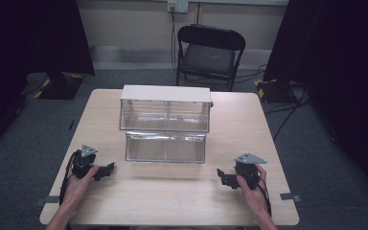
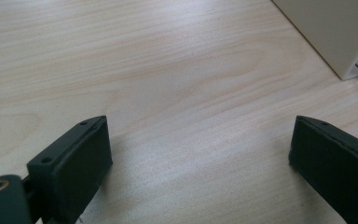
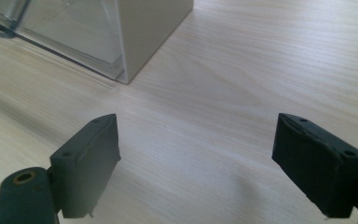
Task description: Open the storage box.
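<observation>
Jaws of left gripper (image 1: 109,167) standing wide apart, nothing between them, only bare wood of the table (image 1: 182,191) below. Same on right gripper (image 1: 222,175): jaws spread wide, holding nothing, black pads (image 3: 91,163) clear above the wood grain. Both resting low near the near edge, left one at near left, right one at near right, each pointing inward to the middle.

Between them and a little farther: a clear drawer (image 1: 166,147), pulled out toward the near side from a 2-level drawer cabinet (image 1: 166,109) with a white top, placed at the middle of the table. Drawer looking empty, as far as can be told through the clear walls. Both grippers well apart from it, touching nothing.

Likely step in hand: reaching for the drawer front. To do it well: approaching slowly and level, keeping jaws open until the front wall or its lip sits between the pads, closing gently because clear plastic is slippery, then moving straight along the slide, not sideways. Steadying the cabinet with the other gripper possibly useful, since the light body may shift.

Beyond the far edge: a black folding chair (image 1: 210,52).
</observation>
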A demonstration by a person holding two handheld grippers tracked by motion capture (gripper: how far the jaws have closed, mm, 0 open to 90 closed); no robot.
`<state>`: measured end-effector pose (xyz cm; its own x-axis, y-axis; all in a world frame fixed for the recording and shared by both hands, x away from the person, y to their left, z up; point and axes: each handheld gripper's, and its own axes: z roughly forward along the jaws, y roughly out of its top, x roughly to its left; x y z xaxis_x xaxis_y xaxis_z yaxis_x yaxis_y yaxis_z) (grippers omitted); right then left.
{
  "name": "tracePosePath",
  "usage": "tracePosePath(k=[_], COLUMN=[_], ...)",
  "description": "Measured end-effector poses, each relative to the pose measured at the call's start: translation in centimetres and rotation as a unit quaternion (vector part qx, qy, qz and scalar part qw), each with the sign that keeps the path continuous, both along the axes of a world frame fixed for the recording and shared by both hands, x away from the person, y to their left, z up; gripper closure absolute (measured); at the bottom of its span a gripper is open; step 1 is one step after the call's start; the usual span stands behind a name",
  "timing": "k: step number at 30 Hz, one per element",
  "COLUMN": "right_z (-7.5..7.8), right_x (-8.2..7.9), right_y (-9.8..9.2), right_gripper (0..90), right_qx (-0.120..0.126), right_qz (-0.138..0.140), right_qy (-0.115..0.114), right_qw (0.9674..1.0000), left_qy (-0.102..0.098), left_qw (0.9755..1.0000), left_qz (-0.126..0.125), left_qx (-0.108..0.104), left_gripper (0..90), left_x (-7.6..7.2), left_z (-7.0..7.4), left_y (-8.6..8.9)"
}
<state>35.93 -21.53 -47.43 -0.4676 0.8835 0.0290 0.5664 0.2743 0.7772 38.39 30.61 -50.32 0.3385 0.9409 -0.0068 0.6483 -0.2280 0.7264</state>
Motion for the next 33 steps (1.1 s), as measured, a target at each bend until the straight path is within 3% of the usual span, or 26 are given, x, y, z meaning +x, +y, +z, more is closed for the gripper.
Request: tracePosePath(k=[19, 33], right_z=[1.6, 1.3], right_x=[-0.1, 1.0], right_y=[3.2, 6.7], right_gripper=[14.1, 14.1], right_qx=[0.03, 0.027], right_qz=[0.052, 0.082], right_qy=[0.001, 0.011], right_qw=[0.9982, 0.9962], left_qy=[0.001, 0.003], left_qw=[1.0, 1.0], left_qz=[0.007, 0.007], left_qx=[0.004, 0.001], left_gripper=[2.8, 2.4], left_x=[0.1, 0.1], left_z=[0.0, 0.0], left_y=[0.0, 0.0])
